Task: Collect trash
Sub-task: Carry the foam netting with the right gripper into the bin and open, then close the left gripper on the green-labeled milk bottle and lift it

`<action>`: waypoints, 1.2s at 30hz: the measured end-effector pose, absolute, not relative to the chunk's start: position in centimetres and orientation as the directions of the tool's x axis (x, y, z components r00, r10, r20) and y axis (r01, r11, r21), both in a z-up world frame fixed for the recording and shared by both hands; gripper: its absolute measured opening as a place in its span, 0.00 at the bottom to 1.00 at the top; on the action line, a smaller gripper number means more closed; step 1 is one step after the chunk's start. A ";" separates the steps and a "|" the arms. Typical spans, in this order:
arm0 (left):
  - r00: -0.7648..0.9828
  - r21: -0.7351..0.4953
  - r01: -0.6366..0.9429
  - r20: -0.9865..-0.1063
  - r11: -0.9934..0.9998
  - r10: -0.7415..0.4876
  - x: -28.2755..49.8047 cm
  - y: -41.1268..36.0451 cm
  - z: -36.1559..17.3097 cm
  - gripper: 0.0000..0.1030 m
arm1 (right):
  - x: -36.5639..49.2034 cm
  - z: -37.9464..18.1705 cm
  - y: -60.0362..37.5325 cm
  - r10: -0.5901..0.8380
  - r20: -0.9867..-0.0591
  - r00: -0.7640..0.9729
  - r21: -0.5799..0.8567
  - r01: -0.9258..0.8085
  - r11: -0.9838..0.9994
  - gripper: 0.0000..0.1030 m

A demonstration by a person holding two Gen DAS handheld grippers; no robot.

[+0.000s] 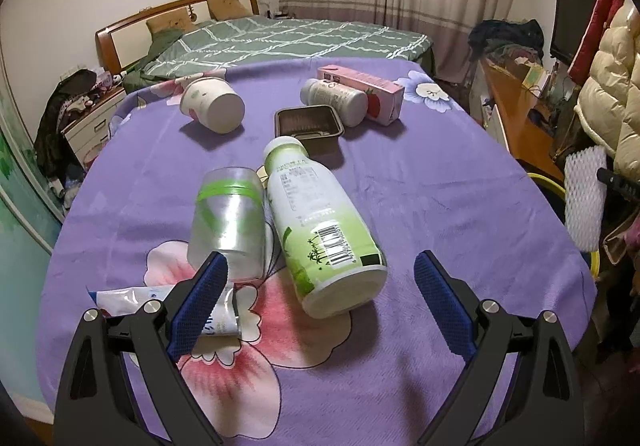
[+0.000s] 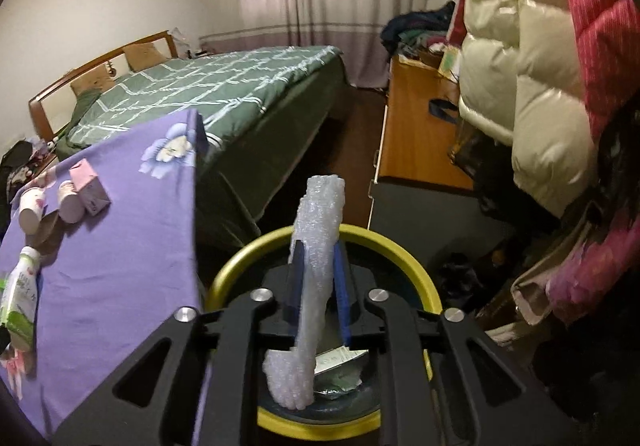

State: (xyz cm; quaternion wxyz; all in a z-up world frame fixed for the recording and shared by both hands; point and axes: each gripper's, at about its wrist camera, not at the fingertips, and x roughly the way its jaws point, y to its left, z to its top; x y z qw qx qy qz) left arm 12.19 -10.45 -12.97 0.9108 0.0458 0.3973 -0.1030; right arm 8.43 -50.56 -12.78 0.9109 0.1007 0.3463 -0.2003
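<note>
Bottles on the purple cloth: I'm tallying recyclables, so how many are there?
3. The green-labelled bottle lies nearest, the clear bottle touching its left side, the small white bottle far back against the pink carton. More may be hidden.

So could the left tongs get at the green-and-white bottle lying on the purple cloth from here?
Probably yes. The left tongs stand open with the green-and-white bottle lying just ahead, its base between the fingers. Only the clear bottle crowds it, leaning against its left side.
</note>
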 end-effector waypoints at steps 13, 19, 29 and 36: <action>0.638 0.007 0.211 -0.759 0.977 -0.132 13.4 -11.4 -14.2 0.90 | 8.6 -13.5 -50.5 -0.244 -0.681 0.691 0.098 0.415 0.904 0.23; 0.624 0.011 0.200 -0.772 0.980 -0.118 14.0 -11.8 -15.0 0.78 | 8.7 -14.1 -50.5 -0.226 -0.688 0.690 0.112 0.409 0.906 0.25; 0.655 0.035 0.215 -0.746 0.976 -0.118 14.1 -12.0 -15.0 0.58 | 8.5 -14.4 -50.7 -0.220 -0.687 0.692 0.125 0.410 0.903 0.25; 0.718 0.049 0.253 -0.679 0.966 -0.154 12.6 -11.9 -11.6 0.56 | 8.2 -14.2 -50.9 -0.220 -0.681 0.698 0.133 0.414 0.901 0.25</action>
